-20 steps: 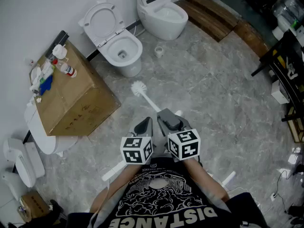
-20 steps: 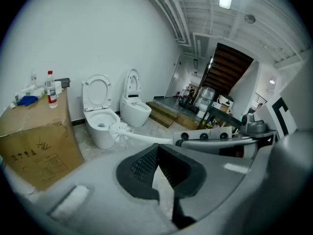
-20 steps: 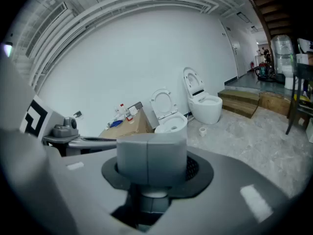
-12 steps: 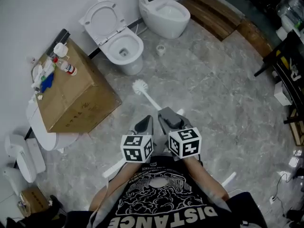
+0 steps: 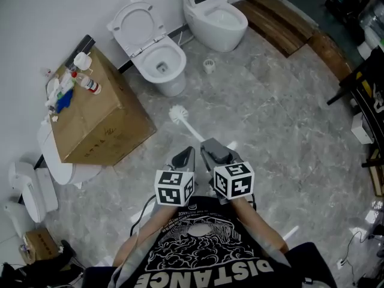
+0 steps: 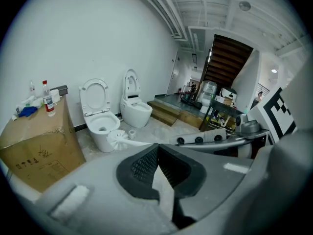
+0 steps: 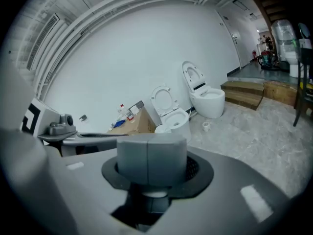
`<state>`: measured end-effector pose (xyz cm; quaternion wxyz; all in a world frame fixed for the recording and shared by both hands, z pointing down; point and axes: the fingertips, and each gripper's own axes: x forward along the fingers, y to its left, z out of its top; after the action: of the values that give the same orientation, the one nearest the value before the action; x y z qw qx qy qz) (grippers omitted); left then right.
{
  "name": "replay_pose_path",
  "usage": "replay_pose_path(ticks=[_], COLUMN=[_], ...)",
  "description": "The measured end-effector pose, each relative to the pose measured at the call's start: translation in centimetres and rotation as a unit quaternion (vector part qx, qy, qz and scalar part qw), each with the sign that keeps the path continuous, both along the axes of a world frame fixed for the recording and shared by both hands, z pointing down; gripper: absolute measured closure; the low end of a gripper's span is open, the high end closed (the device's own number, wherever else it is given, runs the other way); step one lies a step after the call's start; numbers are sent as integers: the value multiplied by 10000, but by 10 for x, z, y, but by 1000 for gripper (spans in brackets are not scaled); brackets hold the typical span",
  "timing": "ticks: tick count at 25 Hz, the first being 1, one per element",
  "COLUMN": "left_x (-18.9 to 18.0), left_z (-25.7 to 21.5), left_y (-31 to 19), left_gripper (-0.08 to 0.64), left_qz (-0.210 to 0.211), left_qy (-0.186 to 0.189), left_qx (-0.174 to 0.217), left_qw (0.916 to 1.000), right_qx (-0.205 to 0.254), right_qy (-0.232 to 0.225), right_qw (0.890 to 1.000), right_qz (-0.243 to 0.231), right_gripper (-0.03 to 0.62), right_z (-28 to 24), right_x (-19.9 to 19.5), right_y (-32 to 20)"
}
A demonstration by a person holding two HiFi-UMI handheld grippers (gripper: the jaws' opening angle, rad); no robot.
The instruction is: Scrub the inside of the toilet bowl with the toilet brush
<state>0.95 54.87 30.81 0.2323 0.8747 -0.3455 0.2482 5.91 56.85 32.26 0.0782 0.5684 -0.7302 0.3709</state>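
Right claw [image 5: 207,143] grips toilet brush [image 5: 177,114] — short of toilet [image 5: 173,84].

— How much of the white toilet brush [image 5: 178,114] shows?
— In the head view, only its bristle head and upper handle. The lower handle is hidden under the right gripper [image 5: 210,144]. In the right gripper view the grey pads [image 7: 132,158], pressed together, cover it except for a white sliver beneath them.
— And the white open-lidded toilet [image 5: 162,65]?
— Those pads block part of its bowl in the right gripper view. The second white toilet [image 5: 222,20] has its raised lid cut by the head view's top edge.
— The brown cardboard box [image 5: 102,122]?
— The bottles [image 5: 89,87] and blue item [image 5: 59,105] along its wall-side edge are too small to identify. A white rounded fixture [image 5: 57,171] is half hidden under its left corner. The small white cup [image 5: 209,65] on the floor is too small to tell.
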Motion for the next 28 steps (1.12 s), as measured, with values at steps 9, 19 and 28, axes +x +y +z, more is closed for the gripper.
replay_pose_path(ticks=[9, 19, 28], left_x=[-3, -12, -50], left_z=[14, 15, 19], left_y=[-50, -167, -246], left_gripper=[568, 568, 568], left_qz=[-9, 251, 128], left_qy=[128, 459, 732], left_qx=[-165, -441, -639], left_qw=[9998, 9977, 9952], right_qx=[-53, -63, -343], right_qy=[40, 399, 670], right_qw=[9999, 9984, 9970], right_qz=[87, 387, 166], right_gripper=[443, 443, 442], right_z=[7, -4, -2], right_x=[-3, -15, -54], right_y=[-46, -151, -223])
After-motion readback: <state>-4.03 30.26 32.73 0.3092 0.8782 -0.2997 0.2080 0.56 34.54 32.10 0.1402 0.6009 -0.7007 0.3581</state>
